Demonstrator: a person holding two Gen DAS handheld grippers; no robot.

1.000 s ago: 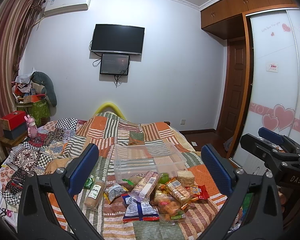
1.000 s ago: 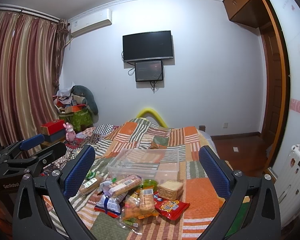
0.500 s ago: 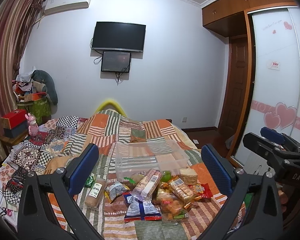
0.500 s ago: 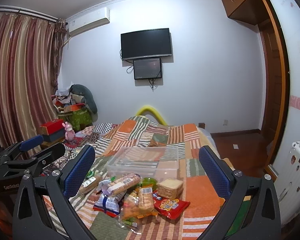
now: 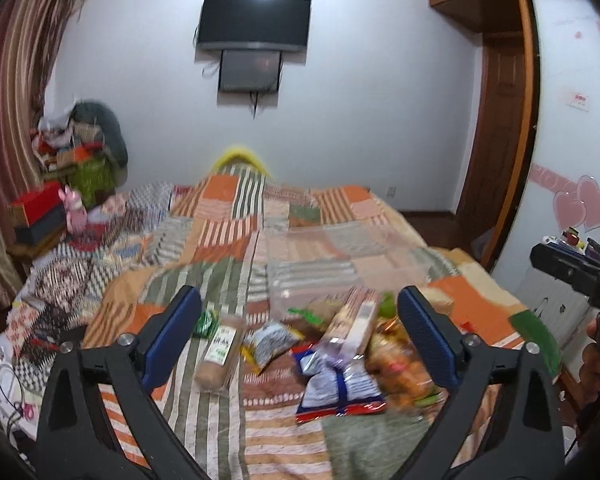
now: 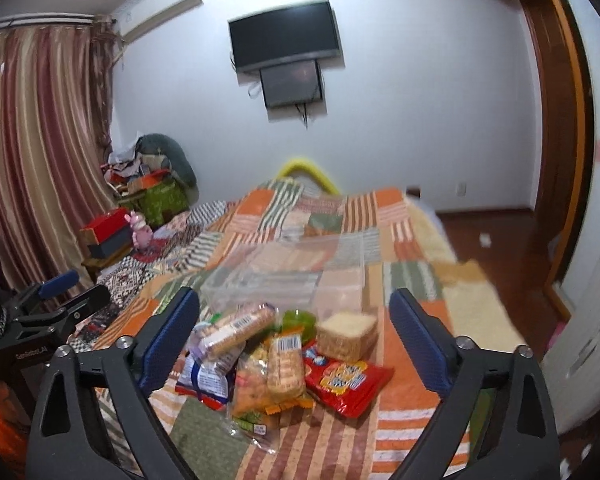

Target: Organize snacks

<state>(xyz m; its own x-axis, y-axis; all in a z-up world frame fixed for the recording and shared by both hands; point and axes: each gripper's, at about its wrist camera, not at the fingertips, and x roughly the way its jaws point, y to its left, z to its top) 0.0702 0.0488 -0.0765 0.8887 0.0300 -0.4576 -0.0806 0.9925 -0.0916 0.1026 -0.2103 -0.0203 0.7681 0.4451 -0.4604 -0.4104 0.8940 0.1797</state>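
Both cameras now sit lower and closer to the bed than a second ago, and the frames are smeared with motion; the approach seems to have begun. The left gripper [image 5: 299, 330] hangs with its jaws spread wide and nothing between them; the right gripper [image 6: 294, 338] is likewise released and empty. The snack pile [image 6: 278, 364] lies on the patchwork quilt [image 6: 404, 412] at the near end of the bed, untouched as far as the blur allows; the clear plastic bin [image 6: 288, 276] stands just behind it, apparently empty. A bread roll pack [image 5: 219, 354] lies a little apart on the left of the heap. The sorting itself is probably not yet started; the first pick lies ahead.
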